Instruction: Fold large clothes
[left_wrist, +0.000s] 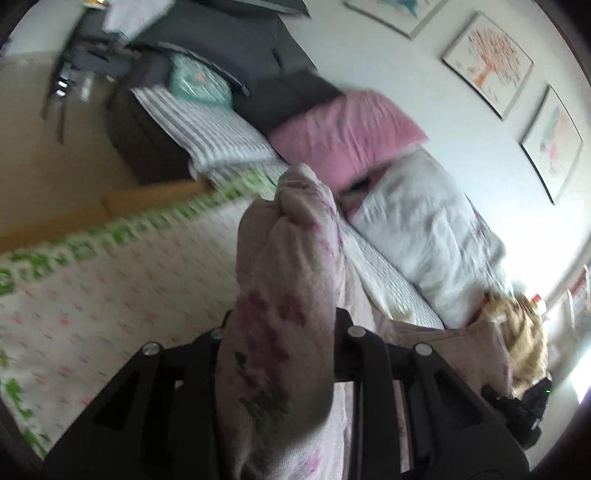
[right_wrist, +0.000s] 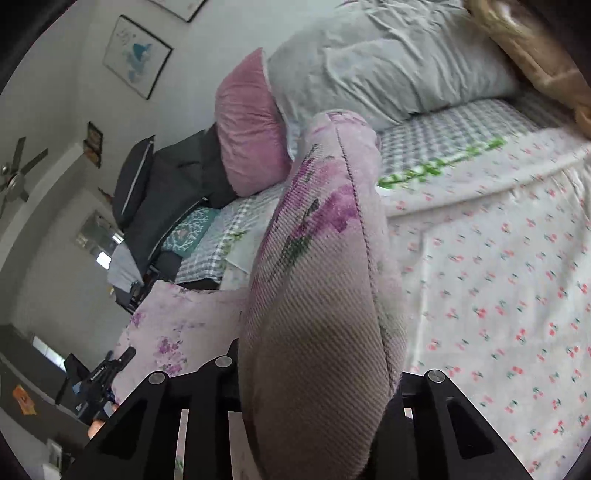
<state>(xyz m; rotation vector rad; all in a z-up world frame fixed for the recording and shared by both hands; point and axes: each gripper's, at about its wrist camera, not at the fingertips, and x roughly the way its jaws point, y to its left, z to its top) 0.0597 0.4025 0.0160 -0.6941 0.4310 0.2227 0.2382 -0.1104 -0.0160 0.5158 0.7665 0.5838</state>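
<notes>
A pale pink garment with purple flower print (left_wrist: 284, 295) is bunched between the fingers of my left gripper (left_wrist: 286, 332), which is shut on it and holds it above the bed. The fingertips are hidden by the cloth. My right gripper (right_wrist: 314, 369) is shut on another part of the same floral garment (right_wrist: 317, 277), also lifted over the bed. The cloth stretches away to the left in the right wrist view (right_wrist: 173, 325), toward the other gripper (right_wrist: 99, 373). The right gripper also shows at the lower right of the left wrist view (left_wrist: 524, 410).
The bed carries a white sheet with small red cherries (right_wrist: 498, 295) and a green-patterned edge (left_wrist: 110, 236). A pink pillow (left_wrist: 343, 136), a white pillow (left_wrist: 432, 229), dark cushions (left_wrist: 221, 40) and a tan soft toy (left_wrist: 517, 332) lie along the wall with framed pictures (left_wrist: 487, 62).
</notes>
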